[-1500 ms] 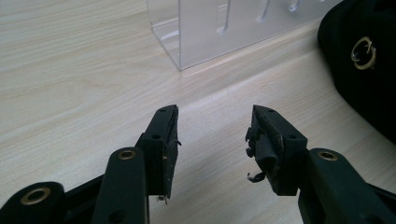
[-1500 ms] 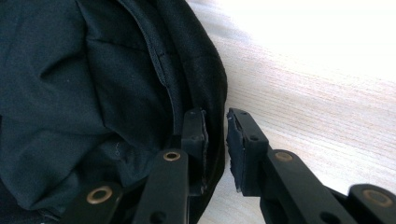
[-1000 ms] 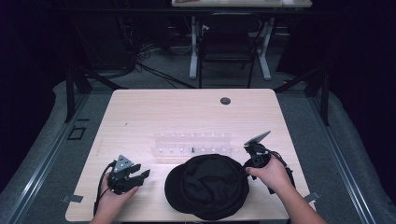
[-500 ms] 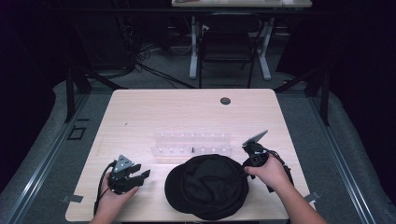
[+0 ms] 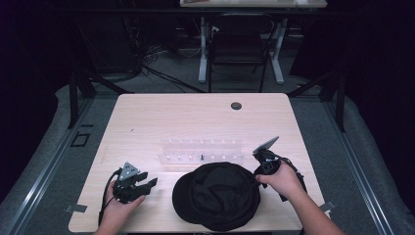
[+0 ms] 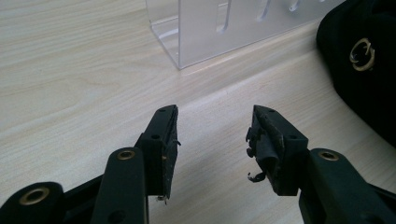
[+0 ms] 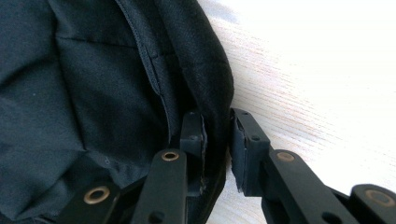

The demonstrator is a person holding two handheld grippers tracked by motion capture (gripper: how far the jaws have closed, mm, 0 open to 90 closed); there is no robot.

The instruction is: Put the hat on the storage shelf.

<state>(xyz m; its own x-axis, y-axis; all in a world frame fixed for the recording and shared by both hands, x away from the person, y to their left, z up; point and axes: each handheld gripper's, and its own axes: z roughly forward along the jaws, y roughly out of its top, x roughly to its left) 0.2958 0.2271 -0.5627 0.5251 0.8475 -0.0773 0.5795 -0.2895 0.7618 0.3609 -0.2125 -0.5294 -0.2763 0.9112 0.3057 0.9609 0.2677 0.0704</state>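
Right gripper view: right gripper [image 7: 217,140] pinching the black fabric cap's [image 7: 93,93] stitched brim, jaws just closing.
Cap lies low centre on the pale wood-grain surface [image 5: 147,117]; left gripper [image 6: 212,140] gapes wide, empty, near the clear acrylic rack [image 6: 224,28].

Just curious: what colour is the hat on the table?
Black all over; the hat shows best in the high view.

Black cap [image 5: 218,196] lies inside-up at table's near edge, w/ rim at right.
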